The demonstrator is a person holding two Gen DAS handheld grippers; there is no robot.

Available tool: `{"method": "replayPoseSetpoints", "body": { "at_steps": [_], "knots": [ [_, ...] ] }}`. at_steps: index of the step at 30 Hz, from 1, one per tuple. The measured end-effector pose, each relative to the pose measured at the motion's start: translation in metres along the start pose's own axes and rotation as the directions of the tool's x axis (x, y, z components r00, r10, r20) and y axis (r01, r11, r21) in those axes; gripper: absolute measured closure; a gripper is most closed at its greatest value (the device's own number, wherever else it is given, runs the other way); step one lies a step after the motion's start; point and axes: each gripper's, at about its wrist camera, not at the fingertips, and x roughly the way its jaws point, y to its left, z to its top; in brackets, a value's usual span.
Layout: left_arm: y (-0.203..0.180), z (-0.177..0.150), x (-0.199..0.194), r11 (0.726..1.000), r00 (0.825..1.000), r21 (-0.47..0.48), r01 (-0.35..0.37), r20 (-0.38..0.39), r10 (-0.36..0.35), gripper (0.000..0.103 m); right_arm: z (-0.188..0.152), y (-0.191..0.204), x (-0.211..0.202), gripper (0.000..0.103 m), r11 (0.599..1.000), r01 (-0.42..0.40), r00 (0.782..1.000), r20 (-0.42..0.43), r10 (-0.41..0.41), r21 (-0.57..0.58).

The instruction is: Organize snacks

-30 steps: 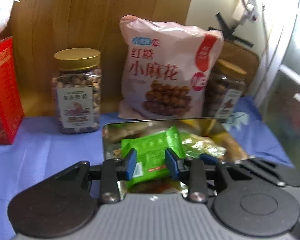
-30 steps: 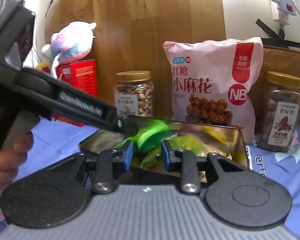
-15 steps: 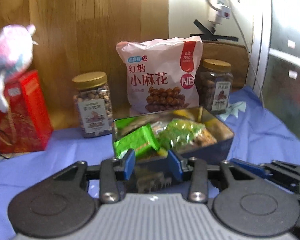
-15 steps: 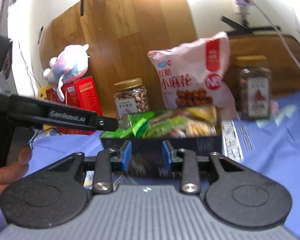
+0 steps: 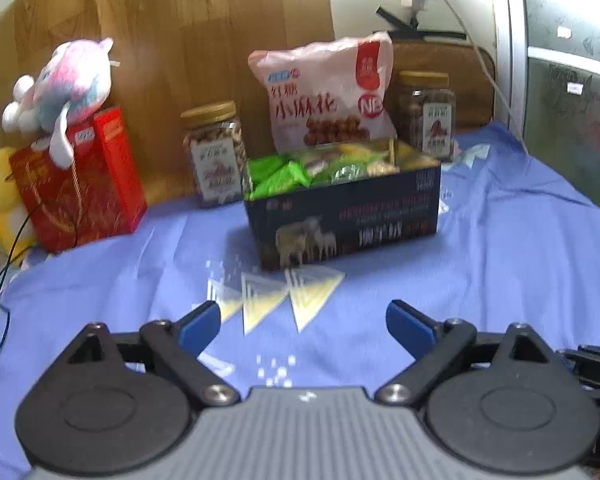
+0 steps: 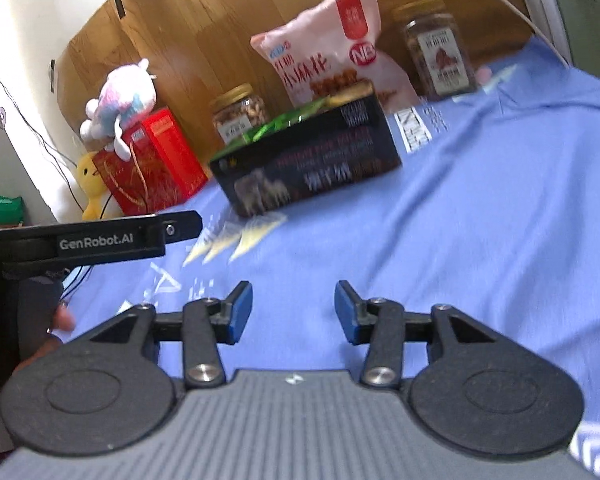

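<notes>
A dark tin box (image 5: pixel 344 216) filled with green and yellow snack packets (image 5: pixel 284 174) stands on the blue cloth; it also shows in the right wrist view (image 6: pixel 308 168). Behind it lean a pink snack bag (image 5: pixel 324 92) and two gold-lidded nut jars (image 5: pixel 216 152) (image 5: pixel 428 112). My left gripper (image 5: pixel 302 324) is open and empty, well back from the box above the cloth. My right gripper (image 6: pixel 294 312) is open and empty, also back from the box. The left gripper's body (image 6: pixel 100 236) shows at the left of the right wrist view.
A red gift box (image 5: pixel 80 184) with a pink plush toy (image 5: pixel 68 88) on top and a yellow duck toy (image 5: pixel 4 200) stand at the left. A wooden board (image 5: pixel 204 40) backs the scene. A glass door (image 5: pixel 572 120) is on the right. Cables hang at the left edge.
Both grippers have pulled back from the tin box and opened wider. The green packet that was between the left fingers now lies in the box.
</notes>
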Motion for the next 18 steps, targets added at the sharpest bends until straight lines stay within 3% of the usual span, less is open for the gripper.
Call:
{"method": "replayPoseSetpoints", "body": {
  "at_steps": [2,11,18],
  "knots": [
    [0.000,-0.006,-0.003,1.000,1.000,0.000,-0.011,-0.010,0.011,0.000,-0.004,0.003,-0.003,0.054,1.000,-0.003,1.000,-0.003,0.003,0.000],
    [0.000,-0.021,-0.003,0.998,0.992,-0.006,-0.062,-0.107,0.061,0.000,-0.008,0.012,-0.011,0.052,1.000,-0.013,1.000,0.018,0.013,-0.017],
    [-0.003,-0.034,0.009,0.990,0.978,0.018,-0.138,-0.157,0.139,0.000,-0.008,0.007,-0.009,0.051,1.000,-0.014,1.000,0.014,0.014,-0.002]
  ]
}}
